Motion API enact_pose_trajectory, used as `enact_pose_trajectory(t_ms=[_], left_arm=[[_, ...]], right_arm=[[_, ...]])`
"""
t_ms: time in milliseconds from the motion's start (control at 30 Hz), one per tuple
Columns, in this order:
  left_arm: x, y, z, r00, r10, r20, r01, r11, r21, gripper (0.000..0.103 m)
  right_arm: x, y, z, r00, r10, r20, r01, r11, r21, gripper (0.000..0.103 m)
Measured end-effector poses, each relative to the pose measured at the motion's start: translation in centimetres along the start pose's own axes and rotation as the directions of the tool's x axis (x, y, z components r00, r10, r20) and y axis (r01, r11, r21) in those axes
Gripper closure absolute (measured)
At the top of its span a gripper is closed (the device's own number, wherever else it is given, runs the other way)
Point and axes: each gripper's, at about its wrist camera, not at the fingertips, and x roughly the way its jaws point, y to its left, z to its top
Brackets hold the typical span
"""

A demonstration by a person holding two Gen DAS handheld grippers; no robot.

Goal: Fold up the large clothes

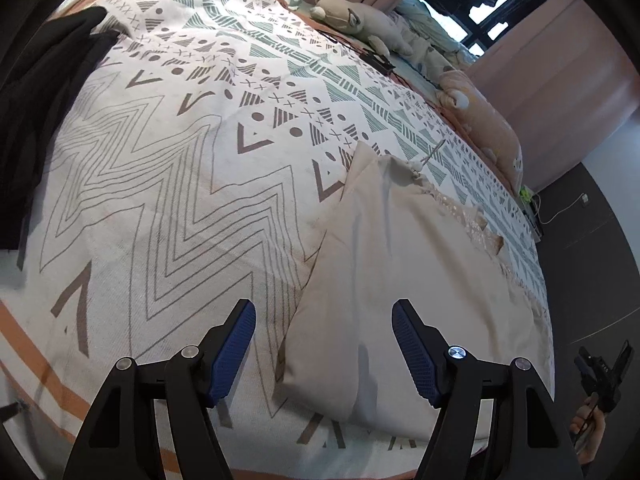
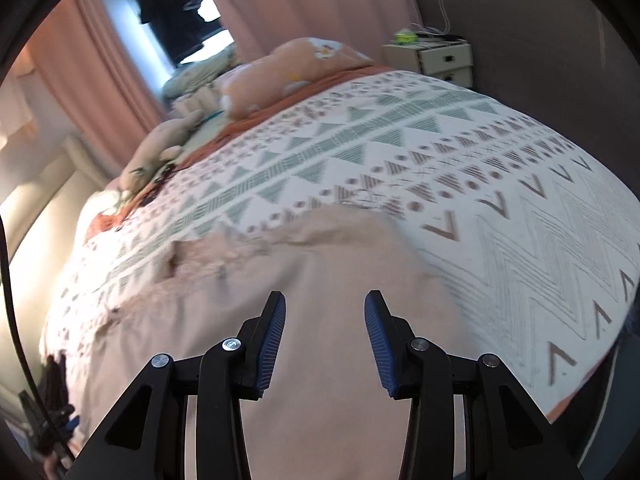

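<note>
A beige garment [image 1: 400, 272] lies folded on the patterned bedspread [image 1: 168, 184], near the bed's front edge. Its sequined trim runs along the right side. My left gripper [image 1: 324, 348] is open and empty, hovering just above the garment's near left corner. The garment [image 2: 320, 280] also fills the lower middle of the right wrist view. My right gripper [image 2: 325, 340] is open and empty just above it. The right gripper [image 1: 604, 372], held in a hand, also shows at the far right of the left wrist view.
A black garment [image 1: 44, 92] lies at the bed's left side. Plush toys [image 1: 360, 20] and a peach pillow [image 1: 484, 124] line the far edge. A nightstand [image 2: 436, 58] stands by the dark wall. Pink curtains [image 2: 304, 0] hang beside a window.
</note>
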Motion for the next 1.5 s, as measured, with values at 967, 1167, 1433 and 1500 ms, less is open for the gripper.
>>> enact_pose_trajectory(t_ms=[967, 1167, 1433, 1500], left_arm=[[-0.2, 3.7, -4.1, 0.992, -0.125, -0.014, 0.114, 0.943, -0.313, 0.055], [-0.2, 4.1, -4.5, 0.990, -0.139, -0.012, 0.124, 0.919, -0.373, 0.055], [-0.2, 4.5, -5.3, 0.980, -0.198, -0.036, 0.161, 0.878, -0.451, 0.054], [0.1, 4.5, -5.3, 0.979, -0.201, -0.041, 0.160, 0.873, -0.460, 0.054]], right_arm=[[23.0, 20.2, -2.9, 0.954, -0.036, -0.297, -0.047, 0.962, -0.268, 0.099], [22.3, 21.3, -1.4, 0.973, 0.040, -0.225, -0.099, 0.962, -0.255, 0.100], [24.5, 20.8, -0.4, 0.966, 0.041, -0.257, -0.099, 0.971, -0.217, 0.100], [25.5, 20.7, -0.8, 0.961, 0.019, -0.275, -0.086, 0.969, -0.232, 0.100]])
